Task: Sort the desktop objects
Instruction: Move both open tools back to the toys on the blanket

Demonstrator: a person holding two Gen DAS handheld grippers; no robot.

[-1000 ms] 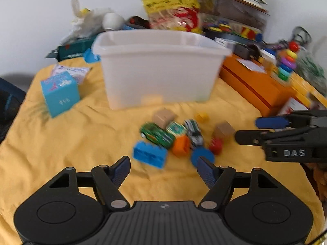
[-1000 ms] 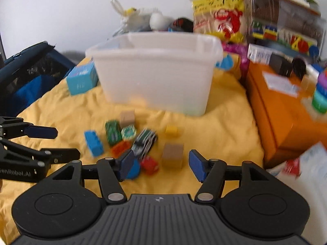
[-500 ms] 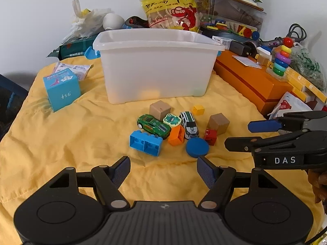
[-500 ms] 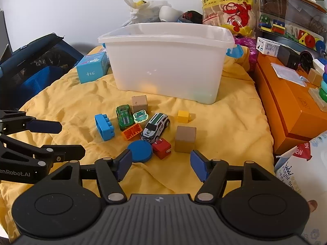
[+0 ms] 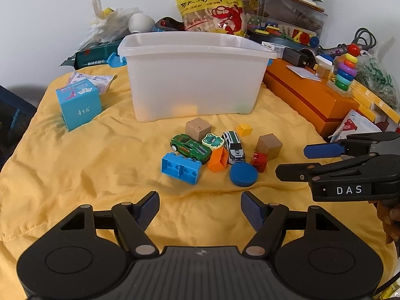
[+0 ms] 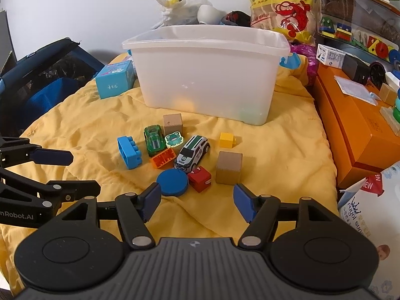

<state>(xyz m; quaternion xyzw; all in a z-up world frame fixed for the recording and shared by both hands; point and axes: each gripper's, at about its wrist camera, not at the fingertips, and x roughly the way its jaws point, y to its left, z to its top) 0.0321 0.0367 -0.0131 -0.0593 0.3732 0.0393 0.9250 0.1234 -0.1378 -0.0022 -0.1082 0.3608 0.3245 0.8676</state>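
Toys lie in a small heap on the yellow cloth, and none has been picked up yet.

Nearest, the right gripper and the left gripper both hang with fingers wide apart, holding nothing. Just past the right one sit the blue disc and the red block; I think one of these gets grabbed next, so it must dip and squeeze. Farther back stands the white bin; something yellowish shows faintly through its wall.
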